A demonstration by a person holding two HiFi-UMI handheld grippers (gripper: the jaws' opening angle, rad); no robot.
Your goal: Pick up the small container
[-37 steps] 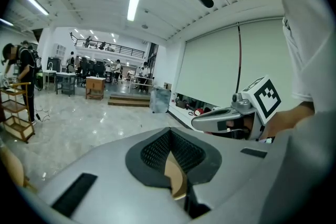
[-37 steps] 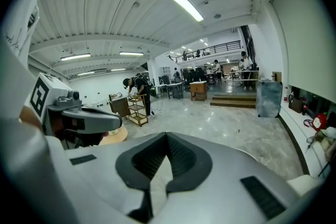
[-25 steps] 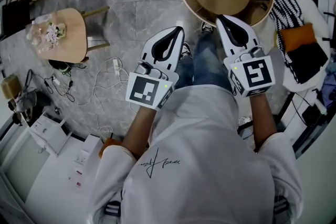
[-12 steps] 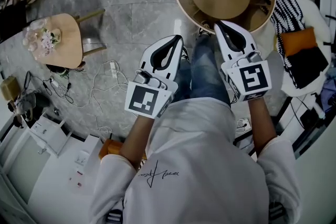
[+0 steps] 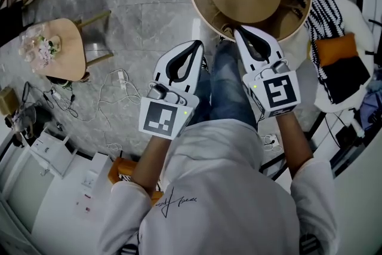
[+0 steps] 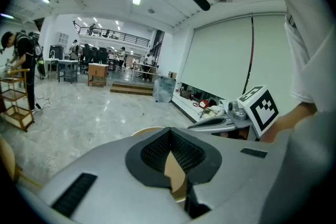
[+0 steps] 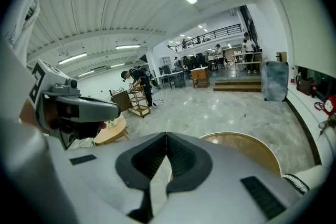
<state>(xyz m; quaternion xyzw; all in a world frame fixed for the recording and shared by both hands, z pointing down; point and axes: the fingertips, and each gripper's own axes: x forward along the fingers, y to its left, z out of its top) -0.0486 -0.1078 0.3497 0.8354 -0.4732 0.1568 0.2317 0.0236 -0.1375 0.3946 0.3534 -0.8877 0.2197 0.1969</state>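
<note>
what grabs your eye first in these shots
Two white hand-held grippers with marker cubes fill the middle of the head view: the left hand-held gripper and the right hand-held gripper side by side, both shut and empty. Beyond their tips stands a round table, and at far left a small wooden table with flowers.

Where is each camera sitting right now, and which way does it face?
Head view: on the person's head, looking steeply down at the left gripper, right gripper and round table; shirt, forearms and jeans show.
Left gripper view: on the left gripper, looking along its shut jaws across the hall floor; the right gripper shows at right.
Right gripper view: on the right gripper, looking along its shut jaws; the left gripper shows at left.
Shared: all three show the round table.
</note>
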